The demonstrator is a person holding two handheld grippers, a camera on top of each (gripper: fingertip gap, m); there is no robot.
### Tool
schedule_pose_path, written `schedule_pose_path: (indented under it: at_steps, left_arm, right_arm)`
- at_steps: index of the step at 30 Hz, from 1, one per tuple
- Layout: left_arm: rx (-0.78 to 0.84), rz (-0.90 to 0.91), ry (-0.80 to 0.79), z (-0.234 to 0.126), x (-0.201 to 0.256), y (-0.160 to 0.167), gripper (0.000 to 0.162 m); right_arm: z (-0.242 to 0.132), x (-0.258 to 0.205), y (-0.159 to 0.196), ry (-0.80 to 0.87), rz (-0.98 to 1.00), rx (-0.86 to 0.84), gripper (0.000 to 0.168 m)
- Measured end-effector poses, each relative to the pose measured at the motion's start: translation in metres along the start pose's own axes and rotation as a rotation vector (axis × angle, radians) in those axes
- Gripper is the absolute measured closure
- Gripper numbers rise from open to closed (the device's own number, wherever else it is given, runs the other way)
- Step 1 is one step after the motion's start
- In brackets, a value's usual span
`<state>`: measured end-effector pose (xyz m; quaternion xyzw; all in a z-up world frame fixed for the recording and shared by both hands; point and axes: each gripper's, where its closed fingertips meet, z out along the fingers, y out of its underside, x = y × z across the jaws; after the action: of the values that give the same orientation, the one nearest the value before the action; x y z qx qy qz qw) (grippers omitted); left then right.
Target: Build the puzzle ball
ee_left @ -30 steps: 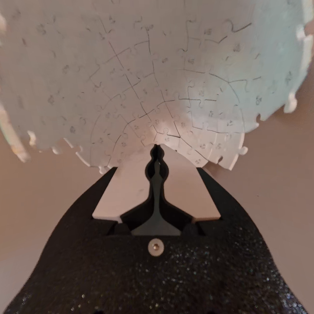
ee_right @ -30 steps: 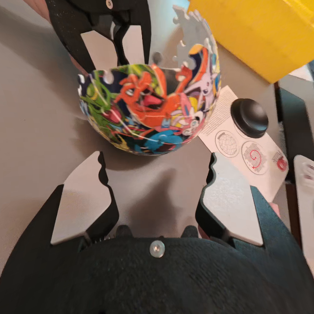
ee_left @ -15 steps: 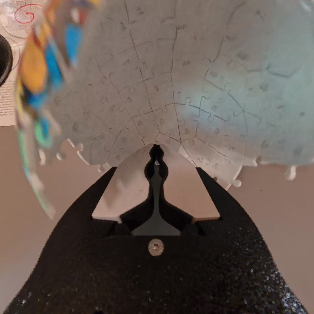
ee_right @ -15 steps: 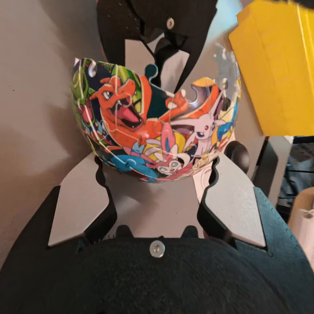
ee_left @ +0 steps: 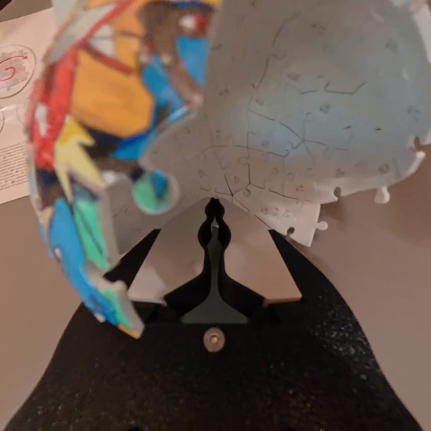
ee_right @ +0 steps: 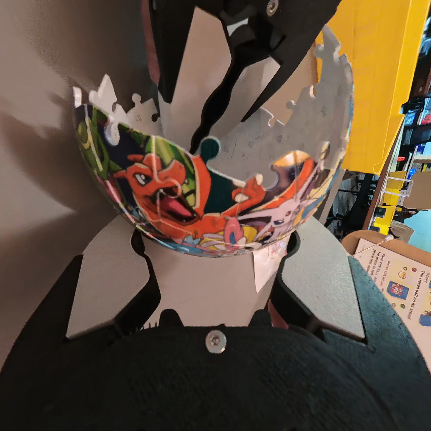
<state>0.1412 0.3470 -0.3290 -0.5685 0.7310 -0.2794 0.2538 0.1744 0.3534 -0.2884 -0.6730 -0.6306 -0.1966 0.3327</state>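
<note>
The puzzle ball [ee_right: 177,186] is a half-built shell, printed with bright cartoon creatures outside and plain white inside, with a jagged rim. My left gripper [ee_left: 213,200] is shut on the shell's wall. The left wrist view shows the white inside [ee_left: 303,105] and a blurred coloured outer part [ee_left: 105,93]. In the right wrist view the left gripper [ee_right: 198,144] reaches down over the rim from above. My right gripper [ee_right: 215,235] is open and empty. Its fingertips [ee_right: 137,235] flank the shell's underside; I cannot tell if they touch it.
A yellow bin [ee_right: 373,81] stands behind the ball on the right. A white instruction sheet [ee_left: 14,116] lies on the grey-brown table [ee_right: 35,163]. A cardboard box with a printed card [ee_right: 396,279] sits at the right, with shelves beyond. Tip to tip, the grippers are about 6 centimeters apart.
The left gripper has turned and tilted the shell, keeping its hold. The right gripper has moved forward, so its open fingers now sit either side of the shell's underside.
</note>
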Motion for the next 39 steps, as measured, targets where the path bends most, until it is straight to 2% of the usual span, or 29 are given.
schedule_pose_path:
  at_steps: [3,14,16,19,21,25,28,32,39]
  left_arm:
    - [0.023,0.06,-0.017,-0.003,0.003,-0.002,0.162]
    - [0.009,-0.003,0.053,-0.003,0.007,0.003,0.162]
    - [0.016,0.032,0.045,-0.005,0.006,0.003,0.162]
    - [0.142,0.014,-0.073,-0.023,-0.016,-0.01,0.162]
    - [0.203,-0.033,-0.022,-0.039,-0.013,-0.015,0.162]
    - [0.185,-0.028,-0.096,-0.058,-0.022,-0.008,0.162]
    - [0.194,0.004,0.044,-0.052,0.007,-0.015,0.162]
    - [0.066,0.095,-0.022,-0.027,0.003,-0.004,0.162]
    - [0.019,0.071,0.024,-0.01,0.007,0.006,0.162]
  right_arm:
    - [-0.001,0.0,-0.002,0.015,-0.009,-0.024,0.047]
    - [0.001,-0.003,-0.012,-0.001,0.082,0.055,0.044]
    - [0.0,-0.003,-0.013,0.004,0.078,0.057,0.044]
    - [-0.001,-0.004,-0.013,0.015,0.063,0.042,0.045]
    - [-0.002,-0.004,-0.013,0.016,0.064,0.035,0.045]
    - [-0.006,-0.006,-0.013,0.016,0.063,0.037,0.048]
    - [-0.007,-0.006,-0.016,0.017,0.049,0.032,0.048]
    - [-0.007,-0.006,-0.019,0.018,0.042,0.033,0.048]
    - [-0.007,-0.006,-0.019,0.018,0.074,0.06,0.049]
